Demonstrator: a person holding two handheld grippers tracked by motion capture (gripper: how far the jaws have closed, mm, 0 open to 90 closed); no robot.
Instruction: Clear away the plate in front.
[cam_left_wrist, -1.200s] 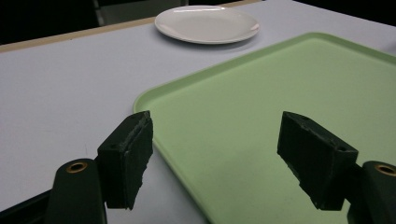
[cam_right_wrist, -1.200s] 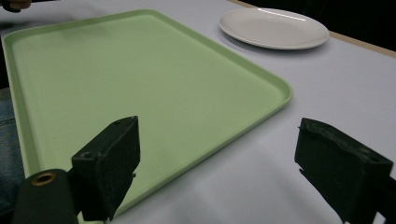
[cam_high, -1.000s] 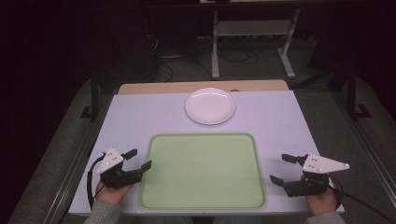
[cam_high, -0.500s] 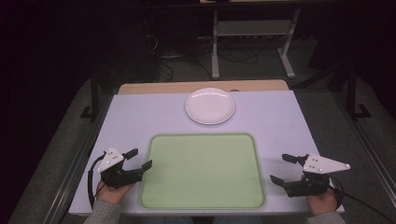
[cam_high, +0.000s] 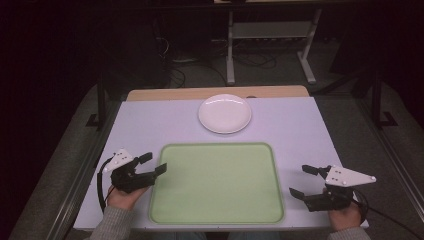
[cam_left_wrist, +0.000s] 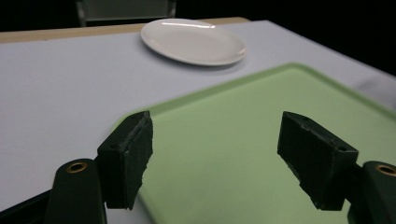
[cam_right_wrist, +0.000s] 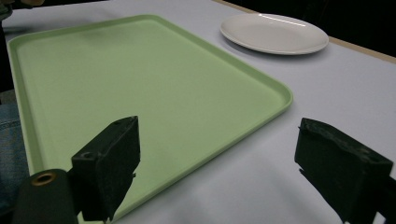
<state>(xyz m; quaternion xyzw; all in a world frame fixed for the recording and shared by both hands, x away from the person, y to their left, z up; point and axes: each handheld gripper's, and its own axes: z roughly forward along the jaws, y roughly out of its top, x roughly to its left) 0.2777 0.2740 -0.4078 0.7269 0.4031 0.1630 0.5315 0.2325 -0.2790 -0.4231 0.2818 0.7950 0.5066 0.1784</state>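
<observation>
Counting: one green tray (cam_high: 217, 182), one white plate (cam_high: 225, 113), two claws. Tray centre of worktop (cam_high: 150, 122), plate just beyond at 12 o'clock, apart from it. Left claw (cam_high: 152, 164) at tray's 9 o'clock, over its left rim, jaws wide apart, empty. Right claw (cam_high: 301, 180) at 3 o'clock, just beside tray's right rim, jaws wide, empty

A green tray (cam_high: 216, 184) lay between both spread-jawed grippers; a white plate (cam_high: 225, 113) sat just beyond, at twelve o'clock.
</observation>
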